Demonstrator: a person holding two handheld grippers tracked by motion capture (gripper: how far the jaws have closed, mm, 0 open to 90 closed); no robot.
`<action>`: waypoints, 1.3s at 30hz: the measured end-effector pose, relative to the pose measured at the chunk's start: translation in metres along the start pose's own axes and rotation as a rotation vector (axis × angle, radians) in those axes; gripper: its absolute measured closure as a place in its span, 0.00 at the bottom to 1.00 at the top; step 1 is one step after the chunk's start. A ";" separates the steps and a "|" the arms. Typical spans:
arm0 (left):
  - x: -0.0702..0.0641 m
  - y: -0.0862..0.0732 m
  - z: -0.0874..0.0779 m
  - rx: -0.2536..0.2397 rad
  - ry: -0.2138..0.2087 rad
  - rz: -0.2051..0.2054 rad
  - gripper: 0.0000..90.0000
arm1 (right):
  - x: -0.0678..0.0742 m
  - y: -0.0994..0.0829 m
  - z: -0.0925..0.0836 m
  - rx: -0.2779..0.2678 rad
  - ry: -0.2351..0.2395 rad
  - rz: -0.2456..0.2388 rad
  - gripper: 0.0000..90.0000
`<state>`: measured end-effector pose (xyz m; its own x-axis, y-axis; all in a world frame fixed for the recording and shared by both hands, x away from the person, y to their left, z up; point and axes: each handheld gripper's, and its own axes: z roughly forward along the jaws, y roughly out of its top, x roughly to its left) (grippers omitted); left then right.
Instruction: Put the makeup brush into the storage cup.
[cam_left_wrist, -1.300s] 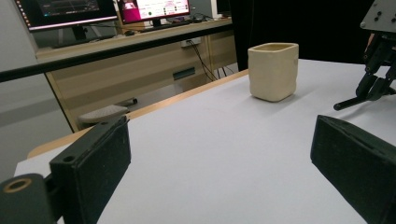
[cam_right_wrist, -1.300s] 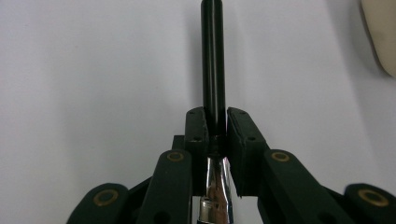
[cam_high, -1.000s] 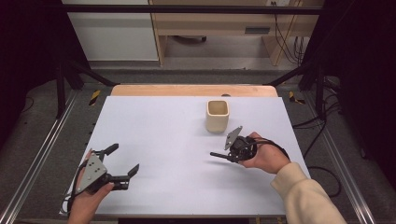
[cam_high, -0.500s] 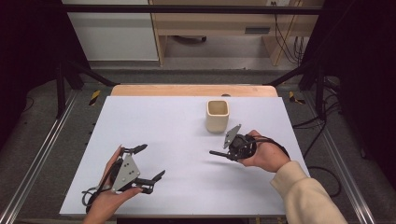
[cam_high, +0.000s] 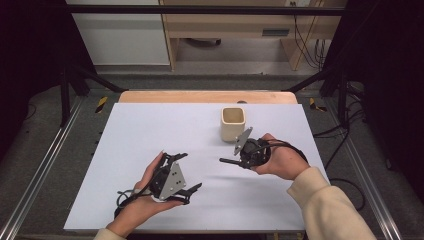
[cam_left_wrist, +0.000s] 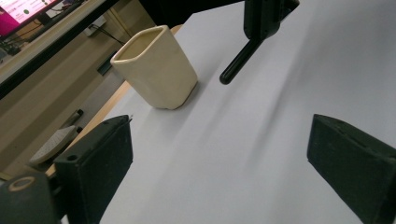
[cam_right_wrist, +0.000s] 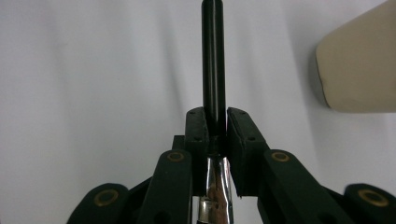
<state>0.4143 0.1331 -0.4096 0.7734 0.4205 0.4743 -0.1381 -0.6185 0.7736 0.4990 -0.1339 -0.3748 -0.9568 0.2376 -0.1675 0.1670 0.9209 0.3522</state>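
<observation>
A: Left claw (cam_high: 184, 172), near the front edge of the table (cam_high: 125, 130), left of the middle: jaws spread wide, with bare table surface between them and nothing held. They have just been closing a little. In the left claw's own view the two black pads (cam_left_wrist: 100, 158) stand far apart at either side of the frame.

B: And the right claw (cam_high: 241, 161)?

A: It sits farther in, toward the table's right edge, held in the person's right hand (cam_high: 280, 160). Its jaws are clamped on a slim black rod (cam_high: 229, 161), which points from the claw toward the table's left edge. In the right gripper view the rod (cam_right_wrist: 213, 65) runs straight out between the two closed pads, and a shiny metal section of it lies behind them.

B: Does the rod touch the table?

A: It appears lifted clear of the surface. In the left gripper view its rounded tip (cam_left_wrist: 227, 77) hangs above the white top with a soft shadow under it.

B: What lies beyond?

A: A cream cup (cam_high: 233, 123) with a squarish mouth, upright, standing just behind the right claw and nearer the table's far edge, right of the middle. It is apart from the rod and from both claws. The same cup (cam_left_wrist: 156, 67) shows in the left gripper view.
</observation>
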 end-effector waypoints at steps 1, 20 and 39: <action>-0.002 0.002 0.004 0.006 -0.003 0.013 0.10 | 0.001 0.002 -0.001 -0.001 -0.001 -0.002 0.88; -0.022 0.013 0.053 0.088 0.001 0.145 0.26 | 0.014 0.024 0.002 0.006 0.032 -0.041 0.88; -0.030 0.014 0.062 0.099 0.029 0.259 0.61 | 0.024 0.034 0.000 -0.002 0.063 -0.075 0.88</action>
<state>0.4276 0.0701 -0.4392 0.7019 0.2579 0.6639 -0.2667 -0.7691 0.5808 0.4820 -0.0968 -0.3666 -0.9797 0.1483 -0.1351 0.0941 0.9346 0.3431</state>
